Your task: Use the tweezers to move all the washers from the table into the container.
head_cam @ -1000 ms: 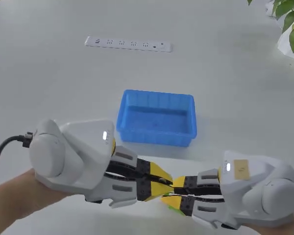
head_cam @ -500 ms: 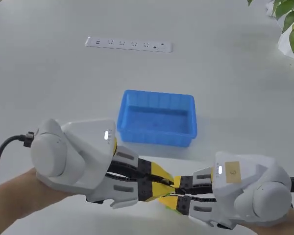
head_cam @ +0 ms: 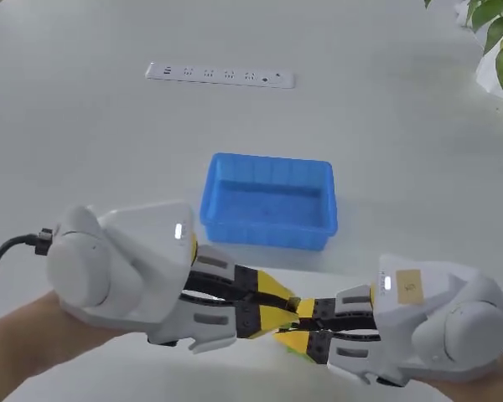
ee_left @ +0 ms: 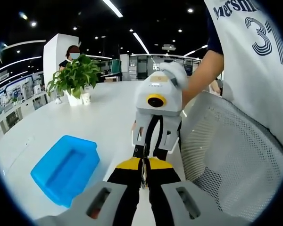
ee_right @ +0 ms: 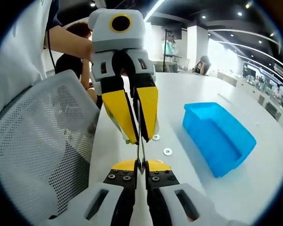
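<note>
In the head view my left gripper (head_cam: 290,305) and right gripper (head_cam: 305,322) meet tip to tip near the table's front edge, just in front of the blue container (head_cam: 268,161). Thin metal tweezers (ee_right: 138,117) run between them. In the right gripper view the right gripper (ee_right: 140,165) is shut on one end, and the left gripper's (ee_right: 139,136) yellow jaws close around the other. The left gripper view has my left gripper (ee_left: 144,165) shut on the tweezers (ee_left: 144,175). Two washers (ee_right: 155,137) (ee_right: 167,151) lie on the table between the grippers and the container (ee_right: 219,136).
A white power strip (head_cam: 220,75) lies at the far side of the table. A potted plant (head_cam: 495,33) stands at the right corner. A mesh chair (ee_left: 226,150) is behind the grippers, by the person's body.
The right gripper has shifted slightly left and back right while staying against the left gripper's tips. Both hold the tweezers as before.
</note>
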The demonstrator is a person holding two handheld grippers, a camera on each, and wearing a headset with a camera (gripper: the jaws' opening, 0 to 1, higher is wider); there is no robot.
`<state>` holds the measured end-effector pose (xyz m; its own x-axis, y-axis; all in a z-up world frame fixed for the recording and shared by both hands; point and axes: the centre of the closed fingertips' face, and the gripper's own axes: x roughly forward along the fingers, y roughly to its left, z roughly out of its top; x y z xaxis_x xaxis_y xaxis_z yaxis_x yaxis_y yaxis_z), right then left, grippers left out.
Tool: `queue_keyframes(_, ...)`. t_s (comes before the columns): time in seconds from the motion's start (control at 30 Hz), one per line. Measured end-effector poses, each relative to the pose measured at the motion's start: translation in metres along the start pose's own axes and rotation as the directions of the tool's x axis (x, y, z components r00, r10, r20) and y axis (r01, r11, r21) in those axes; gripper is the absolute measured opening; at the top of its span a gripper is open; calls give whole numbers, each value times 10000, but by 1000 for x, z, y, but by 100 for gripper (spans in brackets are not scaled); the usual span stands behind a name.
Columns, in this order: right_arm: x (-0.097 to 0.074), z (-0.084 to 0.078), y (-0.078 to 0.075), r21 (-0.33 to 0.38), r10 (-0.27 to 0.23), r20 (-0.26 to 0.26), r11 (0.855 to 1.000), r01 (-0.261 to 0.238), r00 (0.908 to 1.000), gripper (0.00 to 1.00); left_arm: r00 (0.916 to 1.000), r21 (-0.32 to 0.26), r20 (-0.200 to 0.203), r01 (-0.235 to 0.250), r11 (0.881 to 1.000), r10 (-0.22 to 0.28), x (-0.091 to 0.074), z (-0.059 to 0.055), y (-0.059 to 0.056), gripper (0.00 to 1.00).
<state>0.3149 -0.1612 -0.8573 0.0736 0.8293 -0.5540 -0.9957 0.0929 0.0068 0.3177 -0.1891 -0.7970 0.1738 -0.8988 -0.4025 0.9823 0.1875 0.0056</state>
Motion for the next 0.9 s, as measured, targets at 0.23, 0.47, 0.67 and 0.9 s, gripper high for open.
queue_keyframes(0.23, 0, 0, 1, 56, 16, 7, 10000, -16, 10000, 7, 9999, 404, 108, 93, 9991, -98, -1, 4, -3, 6)
queue_keyframes(0.47, -7, 10, -1, 328, -125, 153, 9994, 120, 9998, 8, 9992, 603, 312, 243, 9979, -263, -2, 16, -5, 5)
queue_keyframes(0.67, -15, 10, -4, 625, -449, 229, 9971, 434, 9987, 8, 9980, 504, 565, 258, 9984, -286, -1, 22, -3, 4)
queue_keyframes(0.9, -29, 5, -12, 922, -1059, 295, 9904, 1028, 9939, 9, 9953, 322, 943, 210, 9993, -240, 7, 31, 1, 4)
